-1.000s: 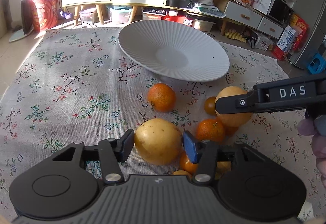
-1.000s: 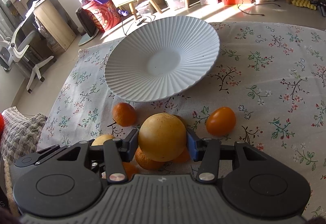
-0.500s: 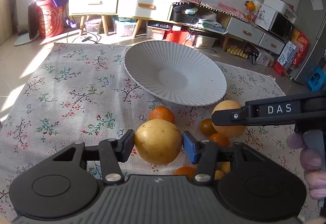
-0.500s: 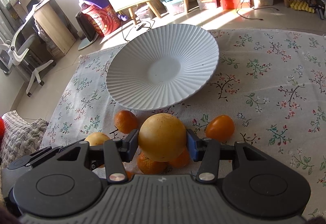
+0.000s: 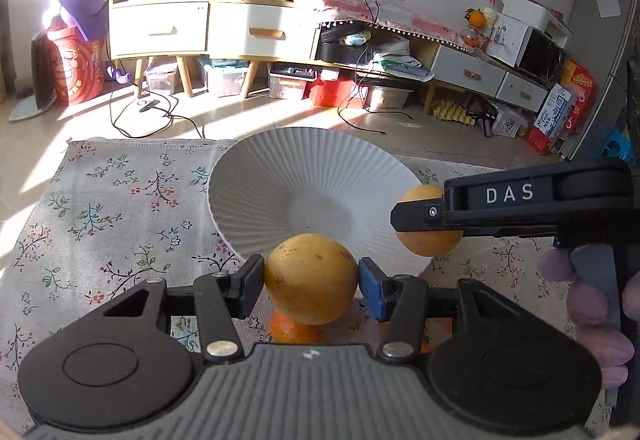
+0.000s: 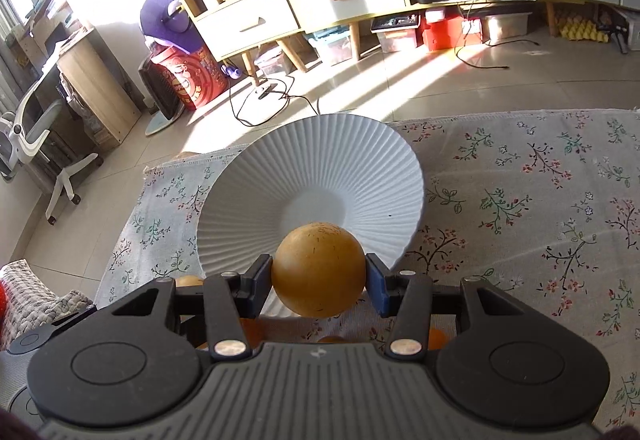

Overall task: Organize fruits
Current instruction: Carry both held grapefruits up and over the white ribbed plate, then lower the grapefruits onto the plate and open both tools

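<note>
My left gripper point(image 5: 311, 280) is shut on a large yellow fruit point(image 5: 310, 278), held in the air at the near rim of the white ribbed bowl point(image 5: 280, 192). My right gripper point(image 6: 319, 278) is shut on a second round yellow-brown fruit point(image 6: 319, 276), also raised at the bowl point(image 6: 320, 168) near its front rim. In the left wrist view the right gripper's side, marked DAS, reaches in from the right with its fruit point(image 5: 428, 244) beside the bowl. Small oranges point(image 5: 290, 330) lie on the cloth below, mostly hidden by the grippers.
A floral cloth point(image 5: 120, 216) covers the floor under the bowl. Beyond it lie bare tiles with cables, then cabinets, storage boxes and a fan. A gloved hand point(image 5: 588, 304) holds the right gripper. An office chair point(image 6: 36, 136) stands far left.
Both grippers have lifted their yellow fruits off the cloth and moved forward to the bowl's near rim. The loose oranges have dropped below the view.
</note>
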Action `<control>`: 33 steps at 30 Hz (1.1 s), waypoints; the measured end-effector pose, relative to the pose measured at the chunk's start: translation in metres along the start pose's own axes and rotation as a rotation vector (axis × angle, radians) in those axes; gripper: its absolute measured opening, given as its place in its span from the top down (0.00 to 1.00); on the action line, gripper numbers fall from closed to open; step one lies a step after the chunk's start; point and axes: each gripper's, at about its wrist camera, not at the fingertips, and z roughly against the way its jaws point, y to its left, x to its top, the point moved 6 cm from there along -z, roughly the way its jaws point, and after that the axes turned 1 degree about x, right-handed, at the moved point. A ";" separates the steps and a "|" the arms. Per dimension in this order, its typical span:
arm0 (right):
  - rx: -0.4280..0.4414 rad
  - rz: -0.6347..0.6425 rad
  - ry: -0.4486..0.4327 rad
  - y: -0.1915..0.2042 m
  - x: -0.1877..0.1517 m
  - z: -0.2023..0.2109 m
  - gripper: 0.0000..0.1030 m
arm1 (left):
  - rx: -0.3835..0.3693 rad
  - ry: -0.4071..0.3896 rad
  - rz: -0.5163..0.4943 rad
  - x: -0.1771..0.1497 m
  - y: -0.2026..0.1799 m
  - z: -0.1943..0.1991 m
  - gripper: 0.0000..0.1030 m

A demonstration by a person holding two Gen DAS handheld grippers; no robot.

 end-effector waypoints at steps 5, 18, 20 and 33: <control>-0.017 -0.007 -0.007 -0.003 0.017 -0.024 0.56 | -0.011 -0.020 -0.035 0.012 -0.003 -0.024 0.56; -0.056 -0.016 0.017 -0.007 0.033 -0.068 0.56 | -0.015 -0.020 -0.119 0.023 -0.004 -0.061 0.56; -0.061 -0.013 0.016 -0.005 0.034 -0.070 0.56 | -0.013 -0.015 -0.123 0.021 -0.003 -0.062 0.56; -0.073 0.038 0.010 0.004 0.037 -0.075 0.56 | -0.001 0.004 -0.136 0.027 0.001 -0.072 0.56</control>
